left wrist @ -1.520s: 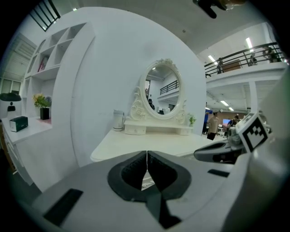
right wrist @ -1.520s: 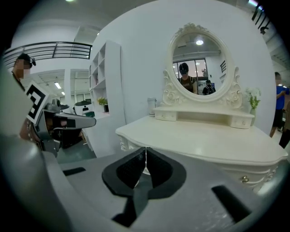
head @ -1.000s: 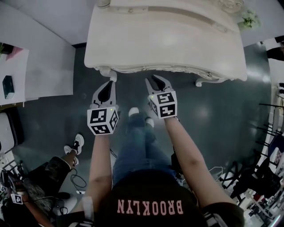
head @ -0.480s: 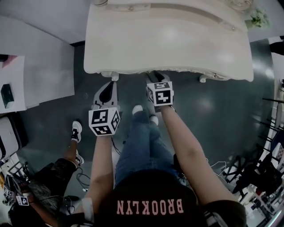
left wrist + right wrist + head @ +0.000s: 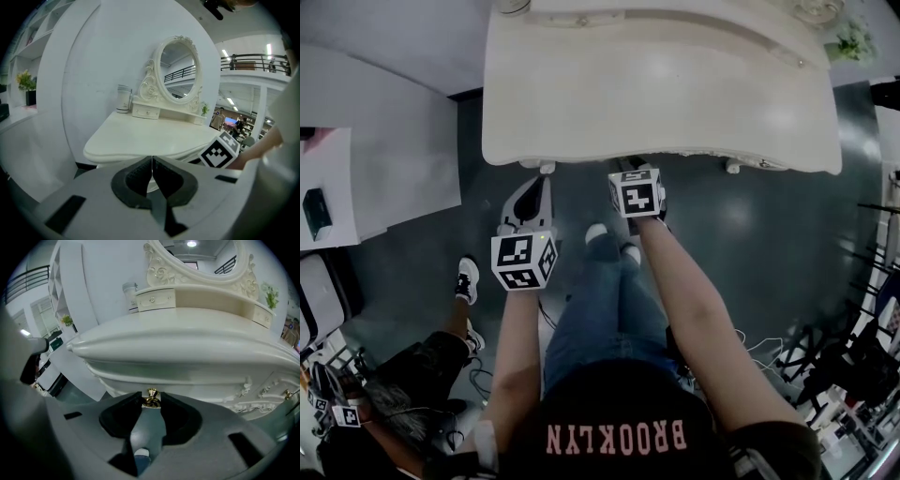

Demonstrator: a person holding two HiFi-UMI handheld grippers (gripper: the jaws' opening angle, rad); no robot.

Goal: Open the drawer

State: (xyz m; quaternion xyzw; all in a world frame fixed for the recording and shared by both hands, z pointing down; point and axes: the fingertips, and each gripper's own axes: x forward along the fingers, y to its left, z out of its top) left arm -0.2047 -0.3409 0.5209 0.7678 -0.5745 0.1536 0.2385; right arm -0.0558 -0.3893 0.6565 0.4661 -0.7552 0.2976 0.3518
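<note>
Right gripper [image 5: 151,401] tips down under the table [image 5: 675,150] edge, jaws just closing onto the gold knob [image 5: 151,398]; left gripper [image 5: 152,165] empty, jaws together, over open floor [image 5: 759,234]

Cream, scalloped tabletop [image 5: 656,94] carries an ornate oval mirror [image 5: 178,70] along its back edge, with 1 pale jar [image 5: 123,99] just beside it at left and 1 small green plant [image 5: 205,109] at right.

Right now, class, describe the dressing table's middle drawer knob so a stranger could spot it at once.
Start at the cream dressing table with the oval mirror and look under its top edge. The gold knob sits mid-front on plain panel; the other gold knob is far right, beside carved scrollwork.
</note>
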